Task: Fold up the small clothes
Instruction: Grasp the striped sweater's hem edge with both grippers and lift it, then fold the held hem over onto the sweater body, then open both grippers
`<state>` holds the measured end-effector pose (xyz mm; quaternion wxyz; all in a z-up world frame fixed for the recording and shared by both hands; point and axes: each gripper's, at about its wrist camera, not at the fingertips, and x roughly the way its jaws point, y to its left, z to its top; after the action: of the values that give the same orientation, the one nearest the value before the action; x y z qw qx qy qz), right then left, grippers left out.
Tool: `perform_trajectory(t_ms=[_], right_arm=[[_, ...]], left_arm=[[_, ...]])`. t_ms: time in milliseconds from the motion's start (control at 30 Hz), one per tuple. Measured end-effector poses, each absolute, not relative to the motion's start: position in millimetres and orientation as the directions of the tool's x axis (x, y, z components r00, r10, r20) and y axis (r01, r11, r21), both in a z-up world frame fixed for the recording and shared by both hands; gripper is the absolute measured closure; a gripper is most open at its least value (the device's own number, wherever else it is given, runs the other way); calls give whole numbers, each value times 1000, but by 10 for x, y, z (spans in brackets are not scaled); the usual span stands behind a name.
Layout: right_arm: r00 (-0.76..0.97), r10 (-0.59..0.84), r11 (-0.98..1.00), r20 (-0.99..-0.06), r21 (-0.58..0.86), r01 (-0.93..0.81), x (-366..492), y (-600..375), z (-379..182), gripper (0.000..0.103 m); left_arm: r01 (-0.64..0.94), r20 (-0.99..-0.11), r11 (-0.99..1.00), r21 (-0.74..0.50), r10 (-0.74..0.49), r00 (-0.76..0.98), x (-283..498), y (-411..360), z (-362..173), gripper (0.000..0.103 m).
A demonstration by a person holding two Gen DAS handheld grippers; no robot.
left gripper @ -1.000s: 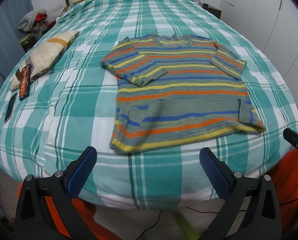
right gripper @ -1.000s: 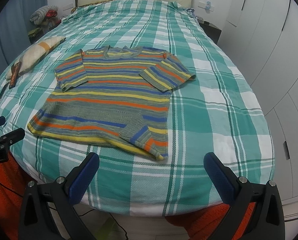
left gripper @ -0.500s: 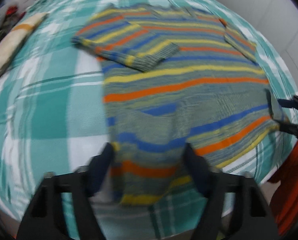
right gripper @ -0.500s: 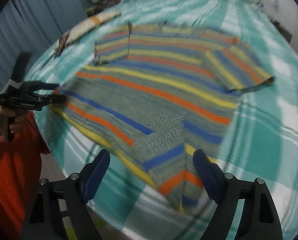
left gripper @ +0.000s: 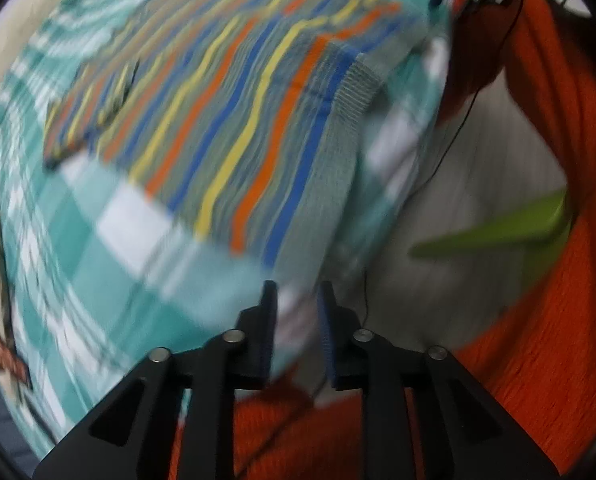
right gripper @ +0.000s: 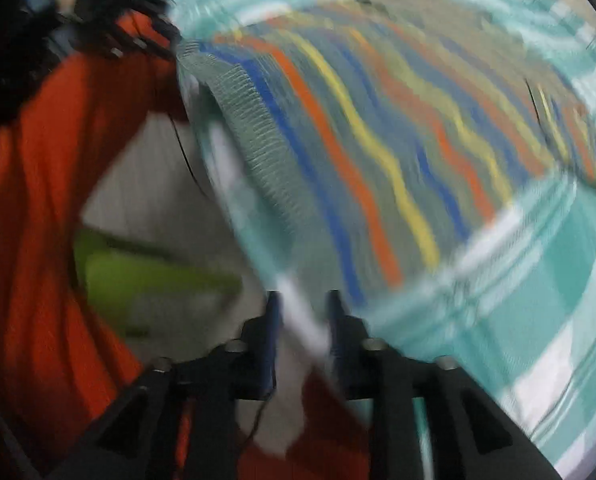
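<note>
Claws at sweater [left gripper: 234, 120] hem, bed [left gripper: 110, 240] edge.
Left claw [left gripper: 296, 320], right claw [right gripper: 301, 320]: narrowly spread, empty; pinch both hem corners squarely.

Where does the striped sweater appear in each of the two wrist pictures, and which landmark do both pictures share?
Left wrist view: the striped sweater fills the upper centre, its grey hem toward the right.
Right wrist view: the striped sweater fills the upper centre and right, its grey hem toward the left.
Shared landmark: the teal checked bedspread under it.
</note>
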<state>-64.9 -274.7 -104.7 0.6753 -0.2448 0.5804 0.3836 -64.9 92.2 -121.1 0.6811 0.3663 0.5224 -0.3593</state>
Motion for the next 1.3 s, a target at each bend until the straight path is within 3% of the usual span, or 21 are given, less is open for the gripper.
perform_trajectory(t_ms=[33, 67, 133, 267, 367, 467, 500, 533, 567, 600, 633, 867, 1100, 1300], right_arm=[[30, 219, 609, -975, 112, -785, -661, -2830, -1089, 54], [34, 213, 646, -976, 115, -754, -645, -2929, -1121, 54], [44, 248, 715, -968, 152, -682, -603, -3130, -1098, 54], [26, 403, 821, -915, 349, -452, -368, -3450, -1149, 53], [-23, 482, 837, -876, 468, -283, -197, -3592, -1429, 54], [-61, 582, 784, -811, 579, -222, -70, -3431, -1682, 56], [-67, 587, 780, -807, 585, -223, -66, -3376, -1723, 64], [-69, 578, 782, -813, 576, -238, -41, -3328, -1747, 85], [-68, 558, 790, -827, 555, -262, -54, -3234, -1746, 98], [-65, 545, 796, -836, 540, -275, -49, -3187, -1745, 96], [-60, 540, 799, -840, 533, -278, -34, -3184, -1714, 97], [-24, 475, 850, -880, 466, -246, -181, -3351, -1228, 97], [-73, 399, 898, -914, 406, -172, -161, -3422, -1505, 97], [-63, 370, 908, -927, 375, -185, -168, -3358, -1422, 97]], left_arm=[[852, -975, 512, 110, -113, 193, -619, 985, -1206, 66], [814, -971, 575, 83, -137, 196, -554, 1079, -1175, 60], [687, -950, 727, 9, -208, 232, -346, 1260, -1100, 33], [453, -953, 887, -88, -207, 220, -20, 1359, -1310, 31], [379, -973, 917, -127, -190, 134, 120, 1159, -1628, 34], [336, -973, 938, -88, -153, 174, 99, 1088, -1681, 26], [328, -973, 942, -77, -143, 183, 75, 1089, -1674, 27], [324, -971, 943, -78, -146, 188, 52, 1090, -1666, 39], [323, -970, 942, -88, -155, 188, 29, 1109, -1648, 52], [312, -969, 942, -121, -181, 168, 10, 1180, -1610, 92], [294, -965, 939, -180, -226, 130, -17, 1211, -1595, 99], [306, -954, 929, -207, -261, 147, -258, 1517, -1233, 100], [351, -984, 935, -55, -110, 138, 3, 1135, -1478, 100], [334, -986, 942, -15, -70, 154, 1, 1184, -1432, 100]])
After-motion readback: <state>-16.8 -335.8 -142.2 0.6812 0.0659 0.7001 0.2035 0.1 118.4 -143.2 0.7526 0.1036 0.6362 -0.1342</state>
